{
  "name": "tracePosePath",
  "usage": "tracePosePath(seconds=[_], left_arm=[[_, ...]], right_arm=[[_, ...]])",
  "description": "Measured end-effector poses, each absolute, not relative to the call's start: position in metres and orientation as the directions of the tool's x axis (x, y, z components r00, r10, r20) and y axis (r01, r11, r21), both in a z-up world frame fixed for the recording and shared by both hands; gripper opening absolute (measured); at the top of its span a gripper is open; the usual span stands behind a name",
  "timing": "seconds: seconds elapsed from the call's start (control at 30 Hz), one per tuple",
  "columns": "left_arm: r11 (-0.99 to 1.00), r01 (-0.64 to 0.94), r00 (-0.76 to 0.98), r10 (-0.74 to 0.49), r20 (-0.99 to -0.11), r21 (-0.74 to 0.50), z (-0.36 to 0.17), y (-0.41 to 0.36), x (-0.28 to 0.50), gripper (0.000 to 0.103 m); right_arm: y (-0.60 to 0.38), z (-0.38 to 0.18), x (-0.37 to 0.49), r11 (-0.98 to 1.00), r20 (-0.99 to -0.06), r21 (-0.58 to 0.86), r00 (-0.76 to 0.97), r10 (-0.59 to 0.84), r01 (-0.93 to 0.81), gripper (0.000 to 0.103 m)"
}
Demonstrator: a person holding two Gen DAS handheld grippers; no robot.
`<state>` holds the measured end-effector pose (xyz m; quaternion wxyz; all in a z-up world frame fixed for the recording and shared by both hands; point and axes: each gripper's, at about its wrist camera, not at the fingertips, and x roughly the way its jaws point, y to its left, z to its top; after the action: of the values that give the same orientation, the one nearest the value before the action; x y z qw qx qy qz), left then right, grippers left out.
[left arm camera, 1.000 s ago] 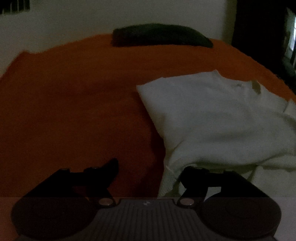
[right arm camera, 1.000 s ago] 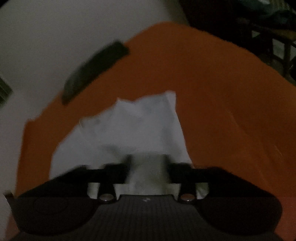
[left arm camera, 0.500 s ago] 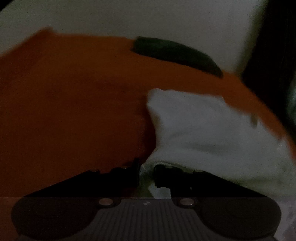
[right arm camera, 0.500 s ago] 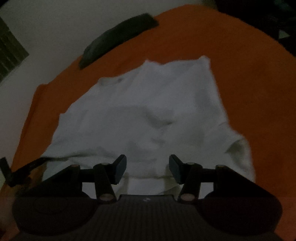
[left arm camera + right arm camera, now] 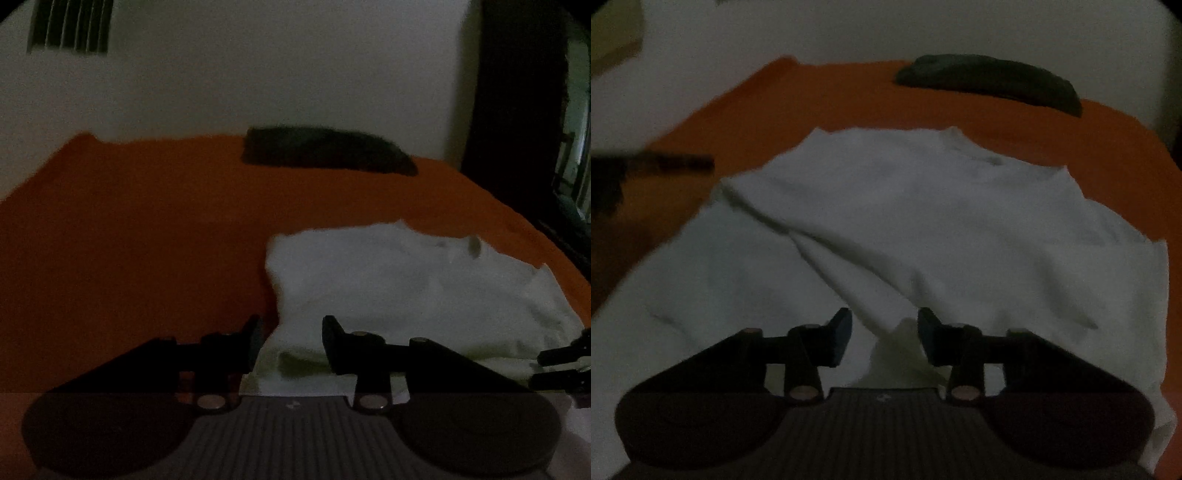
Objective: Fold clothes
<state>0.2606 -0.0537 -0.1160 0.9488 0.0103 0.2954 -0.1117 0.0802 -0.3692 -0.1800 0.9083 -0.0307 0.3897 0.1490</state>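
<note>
One white garment [image 5: 923, 221] at the centre of one orange bed [image 5: 757, 110]. One dark pillow [image 5: 990, 83] at the bed's far edge. Two tongs: left tongs [image 5: 291, 341] and right tongs [image 5: 884, 334], at the garment's near edge.

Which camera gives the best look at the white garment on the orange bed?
The right wrist view: the white garment fills most of the picture, its diagonal fold plain. The left wrist view shows only its left part, low at the right, partly behind the gripper's fingers.
</note>
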Motion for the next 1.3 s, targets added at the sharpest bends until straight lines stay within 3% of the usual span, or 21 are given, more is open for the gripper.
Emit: tracePosePath(seconds=[0.17, 0.4, 0.63, 0.93, 0.97, 1.03, 1.07, 1.2, 1.27, 1.3], left_arm=[[0.955, 0.287, 0.729, -0.271, -0.628, -0.078, -0.134, -0.069, 0.279, 0.032], [0.938, 0.333, 0.672, -0.308, -0.673, -0.097, -0.151, -0.081, 0.281, 0.032], [0.936, 0.338, 0.660, -0.311, -0.684, -0.100, -0.153, -0.083, 0.277, 0.032], [0.935, 0.341, 0.657, -0.313, -0.686, -0.100, -0.152, -0.095, 0.280, 0.032], [0.935, 0.339, 0.655, -0.314, -0.688, -0.103, -0.152, -0.094, 0.279, 0.032], [0.934, 0.343, 0.652, -0.314, -0.690, -0.102, -0.153, -0.096, 0.281, 0.032], [0.934, 0.345, 0.651, -0.313, -0.691, -0.099, -0.152, -0.095, 0.281, 0.032], [0.934, 0.344, 0.651, -0.308, -0.694, -0.092, -0.151, -0.091, 0.282, 0.032], [0.932, 0.348, 0.645, -0.313, -0.697, -0.097, -0.151, -0.088, 0.284, 0.032], [0.931, 0.350, 0.642, -0.315, -0.699, -0.099, -0.151, -0.086, 0.284, 0.032]], right_arm=[[-0.375, -0.201, 0.101, 0.960, -0.766, 0.117, 0.591, 0.251, -0.256, 0.041], [-0.385, -0.182, 0.068, 0.945, -0.794, 0.109, 0.545, 0.270, -0.309, 0.042], [-0.461, -0.172, 0.036, 0.991, -0.765, 0.129, 0.632, 0.127, -0.042, 0.041], [-0.466, -0.192, 0.058, 0.960, -0.757, 0.279, 0.610, 0.232, -0.019, 0.041], [-0.469, -0.194, 0.059, 0.952, -0.754, 0.306, 0.612, 0.241, 0.003, 0.040], [-0.476, -0.195, 0.059, 0.932, -0.740, 0.359, 0.621, 0.256, 0.043, 0.019], [-0.480, -0.194, 0.058, 0.923, -0.733, 0.381, 0.625, 0.268, 0.051, 0.002], [-0.483, -0.189, 0.047, 0.938, -0.728, 0.346, 0.635, 0.257, 0.017, 0.000], [-0.472, -0.179, 0.042, 0.964, -0.721, 0.260, 0.653, 0.232, -0.055, 0.001], [-0.466, -0.174, 0.040, 0.973, -0.716, 0.211, 0.663, 0.219, -0.093, 0.006]])
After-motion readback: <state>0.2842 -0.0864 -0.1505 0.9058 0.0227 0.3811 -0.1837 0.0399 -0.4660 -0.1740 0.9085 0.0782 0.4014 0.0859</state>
